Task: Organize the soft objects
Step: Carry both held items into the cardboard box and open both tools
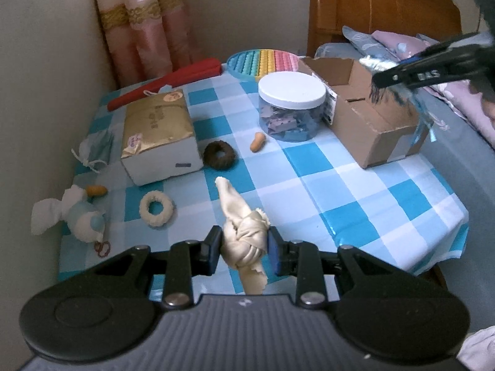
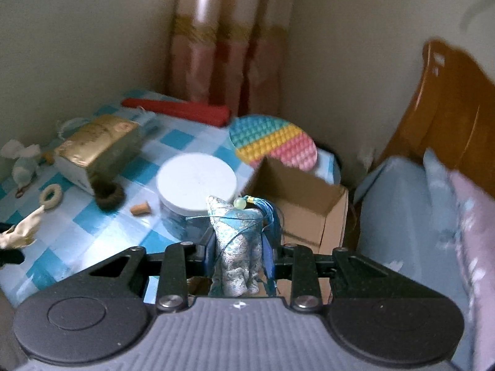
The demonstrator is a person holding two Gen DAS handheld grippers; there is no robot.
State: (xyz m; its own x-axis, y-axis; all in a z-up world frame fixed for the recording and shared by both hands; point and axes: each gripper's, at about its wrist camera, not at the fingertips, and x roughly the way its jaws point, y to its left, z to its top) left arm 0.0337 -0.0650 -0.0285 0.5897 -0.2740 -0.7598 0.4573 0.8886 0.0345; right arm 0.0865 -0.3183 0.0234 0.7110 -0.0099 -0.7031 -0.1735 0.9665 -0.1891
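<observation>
My left gripper (image 1: 244, 249) is shut on a cream knotted cloth (image 1: 239, 228) above the near edge of the checked table (image 1: 355, 194). My right gripper (image 2: 236, 253) is shut on a blue and silver brocade sachet with a tassel (image 2: 236, 247), held above the open cardboard box (image 2: 306, 204); the gripper also shows in the left wrist view (image 1: 380, 82) over the box (image 1: 371, 123). On the table lie a brown scrunchie (image 1: 219, 155), a cream scrunchie (image 1: 156, 208), a plush duck (image 1: 79, 213) and a pale blue pouch (image 1: 96, 151).
A white-lidded plastic jar (image 1: 292, 105) stands beside the box. A gold-topped box (image 1: 157, 136), a red roll (image 1: 167, 82), a rainbow pop mat (image 1: 263, 61) and two orange peanut shapes (image 1: 257, 141) are on the table. Wall left, bed (image 1: 464, 142) right.
</observation>
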